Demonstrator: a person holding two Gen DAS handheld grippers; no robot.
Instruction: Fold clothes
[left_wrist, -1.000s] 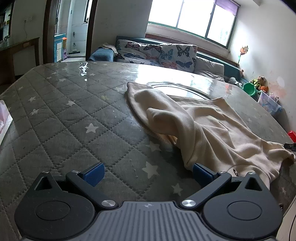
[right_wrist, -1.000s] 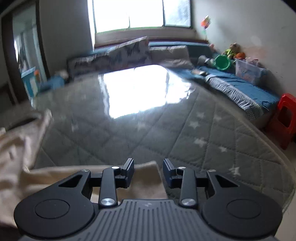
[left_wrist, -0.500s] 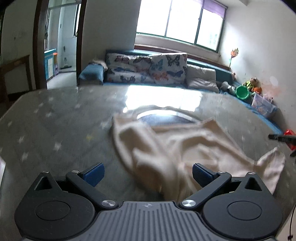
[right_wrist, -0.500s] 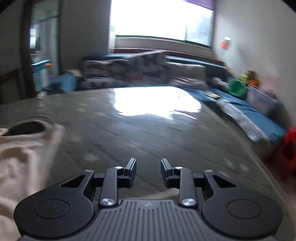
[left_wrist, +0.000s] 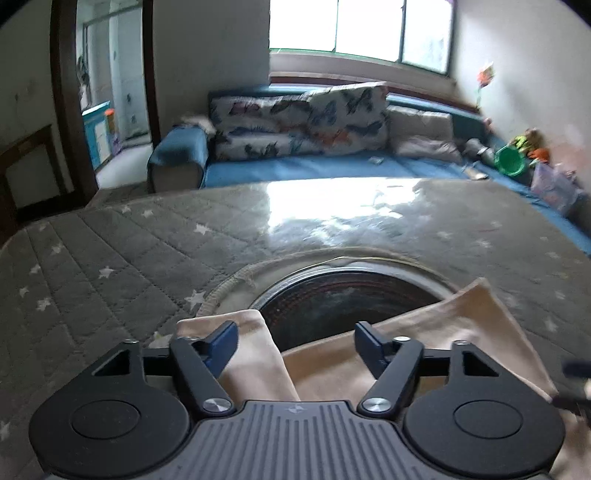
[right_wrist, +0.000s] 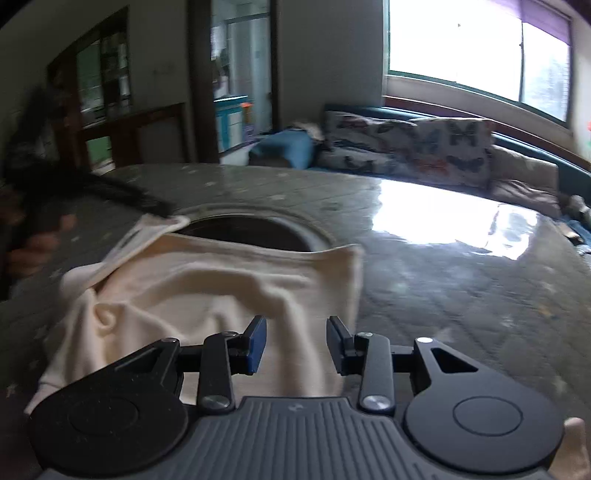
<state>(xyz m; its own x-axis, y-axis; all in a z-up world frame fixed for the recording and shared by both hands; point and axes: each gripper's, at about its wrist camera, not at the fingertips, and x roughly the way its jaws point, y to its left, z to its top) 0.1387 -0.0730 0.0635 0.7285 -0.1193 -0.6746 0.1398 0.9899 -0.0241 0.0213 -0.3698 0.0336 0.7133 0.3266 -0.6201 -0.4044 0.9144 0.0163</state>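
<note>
- Left gripper, jaws apart and just now closing in, poised over cream garment.
- Rolled cream fold lying between the blue fingers, beside the left one; contact unclear.
- Dark round opening just beyond, set in grey star-quilted table cover.
- Blue sofa with butterfly cushions under bright window.
- Green bucket at far right.

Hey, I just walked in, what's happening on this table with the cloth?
A person with a handheld gripper in each hand is folding a cream garment on a round table covered by a grey star-quilted cover. The garment lies partly over the dark round opening in the table's middle. The left gripper has just been narrowing its jaws around one end of the garment, not yet pinching it. The right gripper hovers over the fabric's near edge, jaws apart.
</note>
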